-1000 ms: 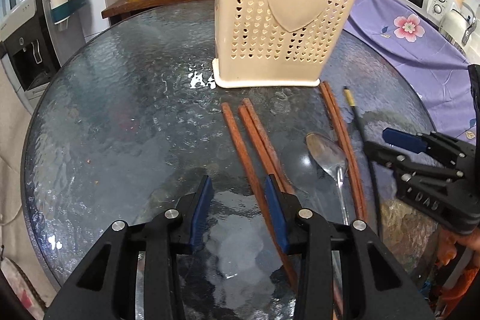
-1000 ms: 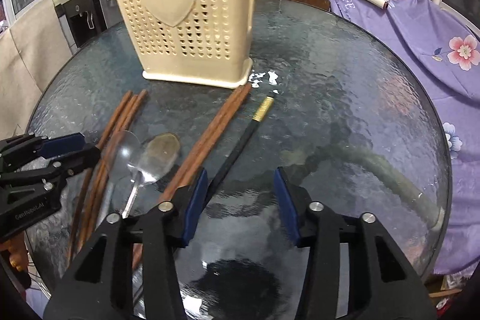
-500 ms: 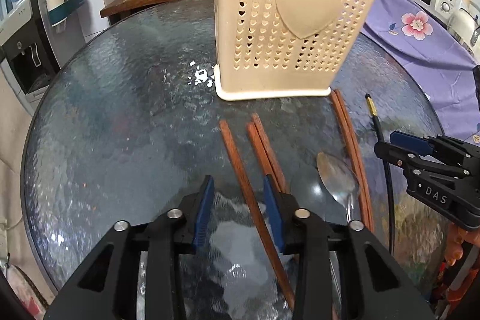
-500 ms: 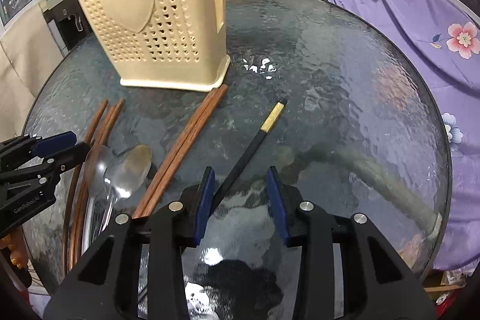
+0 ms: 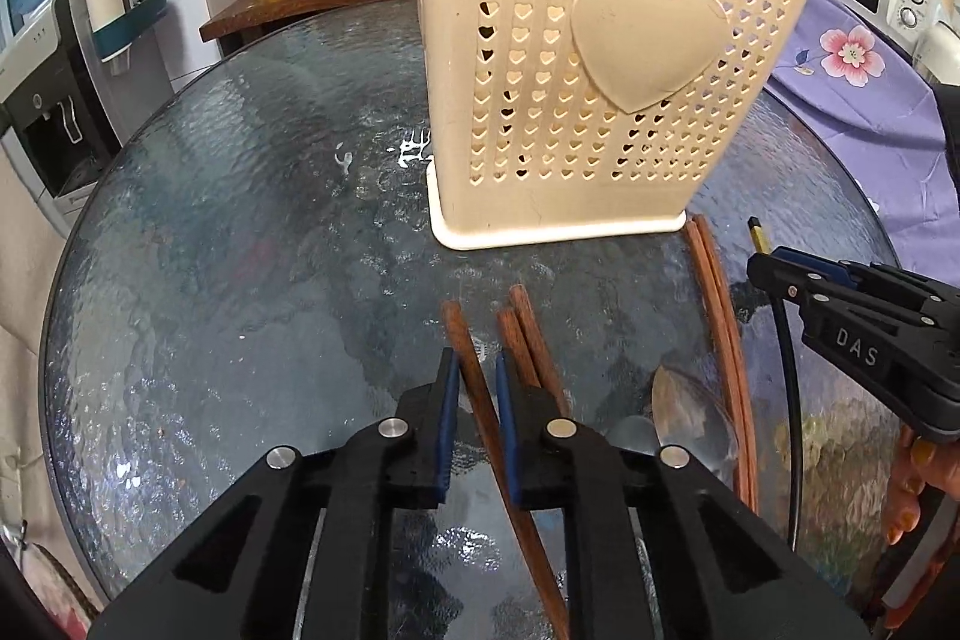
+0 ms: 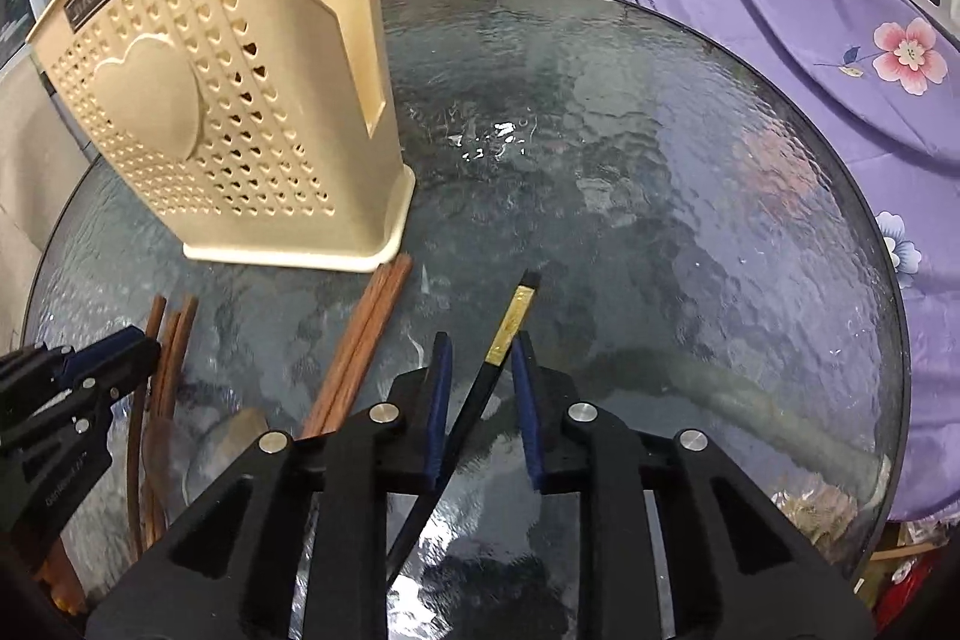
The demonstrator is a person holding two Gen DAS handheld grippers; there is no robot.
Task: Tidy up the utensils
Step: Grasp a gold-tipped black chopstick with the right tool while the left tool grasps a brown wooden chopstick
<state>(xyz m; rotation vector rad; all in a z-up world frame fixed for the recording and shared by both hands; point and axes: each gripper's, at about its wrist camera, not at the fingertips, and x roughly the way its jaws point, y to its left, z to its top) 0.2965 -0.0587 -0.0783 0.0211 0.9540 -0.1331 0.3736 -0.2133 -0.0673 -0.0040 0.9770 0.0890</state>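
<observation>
My left gripper (image 5: pixel 477 370) straddles a brown chopstick (image 5: pixel 474 376), my right gripper (image 6: pixel 483 358) a black chopstick (image 6: pixel 480 388), both slightly parted, on the glass table (image 5: pixel 240 250) before the beige holder (image 5: pixel 588 58).

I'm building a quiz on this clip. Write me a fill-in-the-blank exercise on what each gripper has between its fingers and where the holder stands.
1. The left gripper has a ____ wooden chopstick between its fingers.
2. The right gripper straddles a black chopstick with a ____ band near its end.
3. The cream utensil holder stands on the round ____ table.

Missing words: brown; gold; glass
</observation>
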